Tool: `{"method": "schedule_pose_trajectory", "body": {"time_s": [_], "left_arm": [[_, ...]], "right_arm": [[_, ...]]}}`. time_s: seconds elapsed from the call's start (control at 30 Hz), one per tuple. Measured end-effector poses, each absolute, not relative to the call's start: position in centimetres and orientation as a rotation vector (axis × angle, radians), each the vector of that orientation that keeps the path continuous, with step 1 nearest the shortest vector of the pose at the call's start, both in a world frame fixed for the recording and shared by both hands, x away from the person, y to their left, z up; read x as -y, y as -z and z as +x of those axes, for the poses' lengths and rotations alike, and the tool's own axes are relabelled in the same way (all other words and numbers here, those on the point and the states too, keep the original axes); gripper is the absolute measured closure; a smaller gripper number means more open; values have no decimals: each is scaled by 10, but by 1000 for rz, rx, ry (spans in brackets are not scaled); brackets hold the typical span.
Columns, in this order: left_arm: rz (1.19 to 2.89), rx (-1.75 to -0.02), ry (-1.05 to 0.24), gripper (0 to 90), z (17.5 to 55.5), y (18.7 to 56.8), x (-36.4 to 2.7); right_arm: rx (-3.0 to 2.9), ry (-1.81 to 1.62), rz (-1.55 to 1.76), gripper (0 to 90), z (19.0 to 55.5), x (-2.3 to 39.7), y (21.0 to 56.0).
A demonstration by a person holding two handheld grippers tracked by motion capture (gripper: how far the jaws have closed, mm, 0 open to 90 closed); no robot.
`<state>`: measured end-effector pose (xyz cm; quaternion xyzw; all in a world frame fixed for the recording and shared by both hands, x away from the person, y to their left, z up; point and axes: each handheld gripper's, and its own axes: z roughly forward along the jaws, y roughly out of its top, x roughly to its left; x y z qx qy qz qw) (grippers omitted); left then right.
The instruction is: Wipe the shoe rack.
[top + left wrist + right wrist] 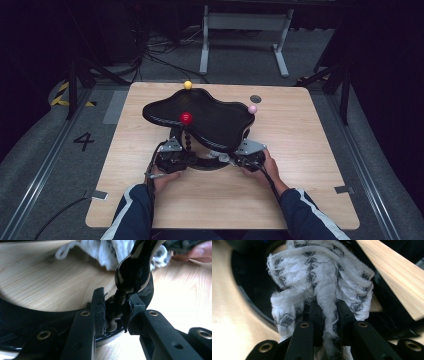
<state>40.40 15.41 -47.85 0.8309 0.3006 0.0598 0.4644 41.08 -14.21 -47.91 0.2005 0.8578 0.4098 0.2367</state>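
Nearest the high camera, two forearms in dark sleeves with white stripes came up from the bottom edge onto a pale wooden table (310, 200). Each hand held a black gripper, and both grippers sat close together near the table's middle, low under a black stand.

The stand (210, 117) was a glossy, wavy black shelf raised on a short beaded post above a round black base ring. A red ball (185, 118), a yellow ball (187, 85) and a pink ball (252, 109) sat on it, the yellow at the far edge and the pink at the right end.

The left gripper (172, 159) was at the near left of the base. In the left gripper view its jaws (116, 315) were drawn narrow, clamped on the foot of the shiny black post just above the ring, the torn pads pressing it from both sides.

The right gripper (247, 159) was at the near right of the base. In the right gripper view its jaws (329, 315) were closed tight on a bunched white cloth (319, 282) with a grey-black woven pattern. The cloth rose between and above the jaws in crumpled folds, over the dark base ring. In the left gripper view the same cloth (100, 251) lay beyond the post, with the other hand beside it.
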Motion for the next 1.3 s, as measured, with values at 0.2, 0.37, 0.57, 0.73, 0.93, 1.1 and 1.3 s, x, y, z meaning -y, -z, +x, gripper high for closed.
{"method": "schedule_pose_trajectory", "body": {"time_s": [0.2,0.37,0.57,0.73,0.93,1.1,1.3], "left_arm": [[2044,-748,-143,732,403,478,-154],[2041,-739,-147,732,404,478,-154],[2040,-744,-149,732,403,478,-154],[2038,-749,-138,733,399,479,-150],[2040,-719,-127,737,394,479,-139],[2049,-707,-113,738,389,479,-132],[2053,-709,-112,738,387,478,-129]], "right_arm": [[-2386,-1147,487,781,398,126,479],[-2388,-1143,486,779,398,126,478],[-2358,-1102,529,779,405,136,478],[-2294,-1046,609,779,419,155,479],[-2254,-997,671,775,429,170,479],[-2239,-951,720,773,436,183,480],[-2263,-983,715,778,431,185,479]]}}
